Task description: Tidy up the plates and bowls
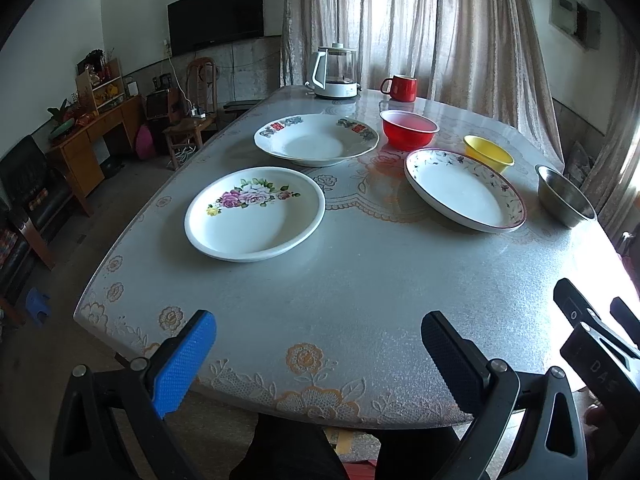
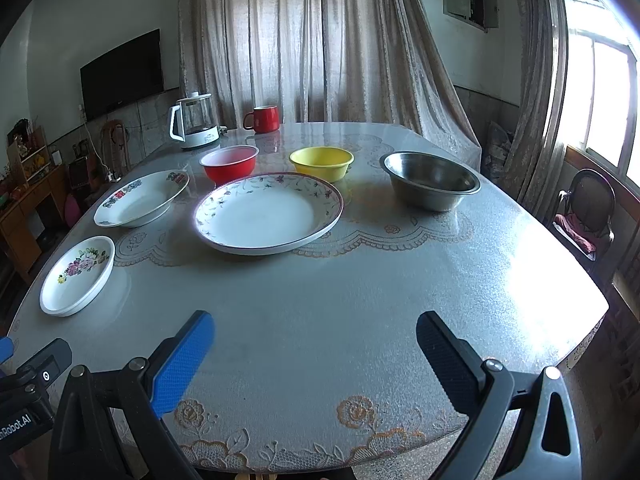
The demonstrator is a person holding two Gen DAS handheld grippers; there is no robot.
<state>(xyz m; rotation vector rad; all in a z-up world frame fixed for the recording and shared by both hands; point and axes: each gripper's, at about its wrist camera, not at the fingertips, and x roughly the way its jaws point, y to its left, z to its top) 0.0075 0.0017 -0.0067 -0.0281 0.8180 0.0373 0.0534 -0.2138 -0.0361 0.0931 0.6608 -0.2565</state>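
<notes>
- The left gripper (image 1: pixel 318 354) was observed above the near edge of the table (image 1: pixel 360 280), its blue and black fingers spread wide with nothing between them.
- The right gripper (image 2: pixel 316 354) was likewise held over the near edge of the table, fingers wide apart and empty; part of its body showed at the near right of the left wrist view.
- A rose-patterned plate (image 1: pixel 255 213) lay flat on the near left of the table, apart from all other ware.
- A red-marked plate (image 1: pixel 317 139) sat farther back on the left, beyond the rose-patterned plate and not touching it.
- A vine-rimmed plate (image 2: pixel 269 213) occupied the centre of the table, the largest of the three as seen from the right wrist view.
- A red bowl (image 2: pixel 229 163) stood upright just beyond the vine-rimmed plate on its far left side.
- A yellow bowl (image 2: pixel 321 163) stood upright just beyond the same plate on its far right side; contact with the plate could not be determined.
- A steel bowl (image 2: pixel 432 180) stood upright to the right of the yellow bowl, apart from it.
- A kettle (image 2: pixel 195 126) and a red mug (image 2: pixel 262 118) stood at the far edge of the table, near the curtain (image 2: pixel 320 40).
</notes>
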